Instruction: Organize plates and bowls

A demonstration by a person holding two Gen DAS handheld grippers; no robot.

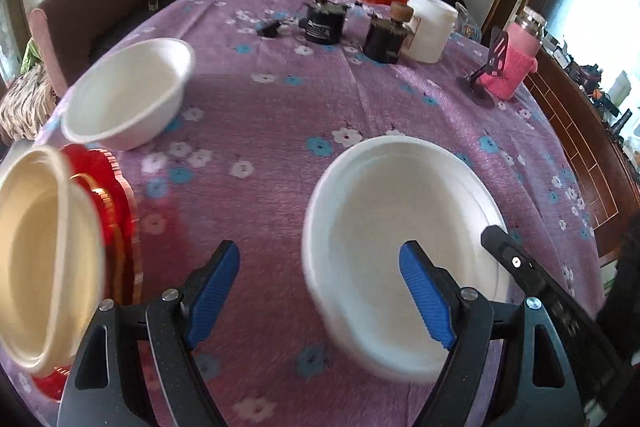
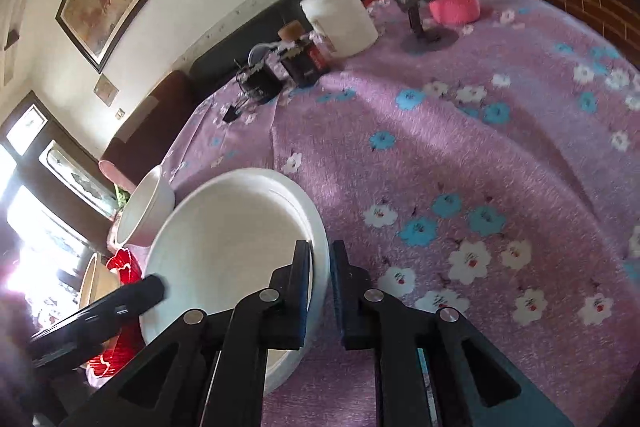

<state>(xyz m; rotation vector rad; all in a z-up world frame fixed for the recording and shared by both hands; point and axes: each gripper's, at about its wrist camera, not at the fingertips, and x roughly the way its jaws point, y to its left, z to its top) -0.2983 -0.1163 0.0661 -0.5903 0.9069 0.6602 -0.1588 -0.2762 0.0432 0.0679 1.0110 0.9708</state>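
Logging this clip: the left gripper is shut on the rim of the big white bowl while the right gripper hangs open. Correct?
No, the sides are swapped. The right wrist view shows the right gripper shut on the big white bowl rim; the left gripper hangs open.

Matt white plate (image 1: 384,211) on a woven floral cloth tablecloth (image 1: 272,107).

Daylight from blown-out windows (image 2: 24,259) lights both views brightly; glare whitens the frame edges. Fisheye bending curves the bench (image 1: 280,131), corners go black, and the near white bowl (image 1: 400,247) smears with motion blur
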